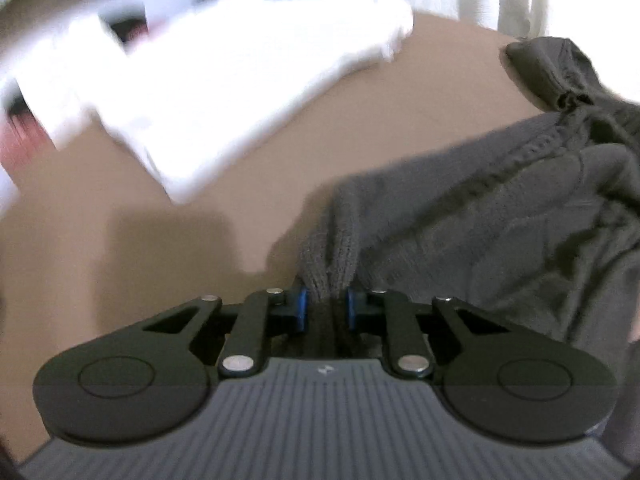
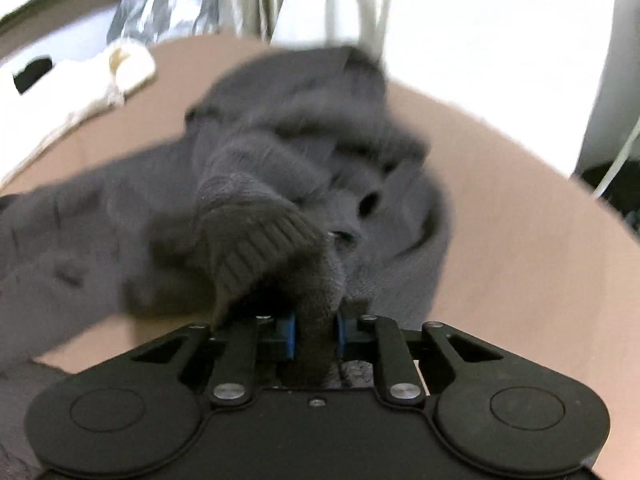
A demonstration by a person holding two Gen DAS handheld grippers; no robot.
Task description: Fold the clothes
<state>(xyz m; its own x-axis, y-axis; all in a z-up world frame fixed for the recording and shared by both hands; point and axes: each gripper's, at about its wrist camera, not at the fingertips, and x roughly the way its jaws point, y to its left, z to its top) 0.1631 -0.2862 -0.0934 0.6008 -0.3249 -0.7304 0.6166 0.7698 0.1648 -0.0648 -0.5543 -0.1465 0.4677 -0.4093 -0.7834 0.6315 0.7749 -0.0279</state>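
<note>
Your left gripper [image 1: 327,307] is pinching a ribbed edge of the grey sweater [image 1: 500,216], whose bulk is trailing rightward over the tan table [image 1: 280,168]; your right gripper [image 2: 316,336] is clamping another fold, the garment bunching ahead of it.

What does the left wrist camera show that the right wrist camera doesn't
Only the left wrist view shows the left gripper, shut on a ribbed edge of the grey sweater, and a large white garment close up. Only the right wrist view shows the right gripper, shut on the same sweater by a ribbed cuff, plus crinkled silver material behind the table. Both show the sweater, the tan table and white cloth at its far edge.
</note>
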